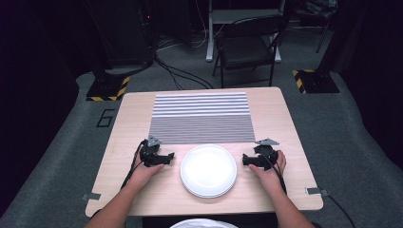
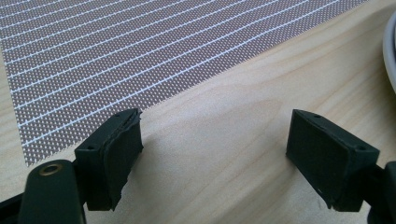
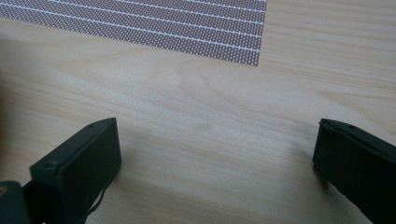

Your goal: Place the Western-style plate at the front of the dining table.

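From the high view, the white plate (image 1: 208, 170) sits near the table's (image 1: 142, 199) front edge between my left gripper (image 1: 164, 157) and right gripper (image 1: 247, 160); I judge it stiff, smooth, breakable, best pinched at the rim. In the left gripper view my jaws stand spread over bare wood beside the striped mat (image 2: 140, 46), holding nothing; in the right gripper view they gape equally wide, empty
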Demonstrator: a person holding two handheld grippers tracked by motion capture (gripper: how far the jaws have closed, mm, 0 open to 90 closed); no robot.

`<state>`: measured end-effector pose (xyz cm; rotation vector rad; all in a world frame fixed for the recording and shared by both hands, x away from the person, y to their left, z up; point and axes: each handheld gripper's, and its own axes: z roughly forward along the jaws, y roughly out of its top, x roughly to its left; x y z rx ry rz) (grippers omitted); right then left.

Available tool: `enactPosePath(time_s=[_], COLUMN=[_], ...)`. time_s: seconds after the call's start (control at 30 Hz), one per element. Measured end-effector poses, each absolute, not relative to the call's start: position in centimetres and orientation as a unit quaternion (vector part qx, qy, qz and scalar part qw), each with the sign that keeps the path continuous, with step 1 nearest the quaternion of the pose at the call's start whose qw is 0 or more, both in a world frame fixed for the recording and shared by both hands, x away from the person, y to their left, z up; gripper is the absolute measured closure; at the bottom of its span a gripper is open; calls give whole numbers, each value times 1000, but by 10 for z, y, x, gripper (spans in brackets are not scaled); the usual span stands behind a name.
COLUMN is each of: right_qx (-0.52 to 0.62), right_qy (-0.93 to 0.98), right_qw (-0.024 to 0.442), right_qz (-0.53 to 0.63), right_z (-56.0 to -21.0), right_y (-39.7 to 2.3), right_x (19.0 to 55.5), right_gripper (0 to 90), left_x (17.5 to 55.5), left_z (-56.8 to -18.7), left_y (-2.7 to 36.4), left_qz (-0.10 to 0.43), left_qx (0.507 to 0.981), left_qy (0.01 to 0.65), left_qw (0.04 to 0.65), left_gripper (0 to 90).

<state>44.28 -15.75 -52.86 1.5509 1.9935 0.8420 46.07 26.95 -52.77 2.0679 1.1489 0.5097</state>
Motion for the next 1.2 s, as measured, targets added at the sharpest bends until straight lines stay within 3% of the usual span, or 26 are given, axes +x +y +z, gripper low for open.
enactPosePath(time_s=[0.47,0.6,0.8,1.2], right_qx=[574,577,578,604], right_qy=[719,712,710,692], right_qw=[241,251,253,242], right_qz=[310,312,314,312], right_z=[-529,-527,-522,-515], right_y=[-156,-155,-155,-152], right_x=[442,440,436,431], right_gripper=[25,153,363,446], left_x=[460,459,459,452], left_z=[-528,-525,-522,-516], left_y=[271,273,276,274], left_qz=[209,211,203,198], left_qx=[782,776,766,761], left_qy=[464,481,502,513], left_qw=[359,350,346,344], left_gripper=[273,364,389,418])
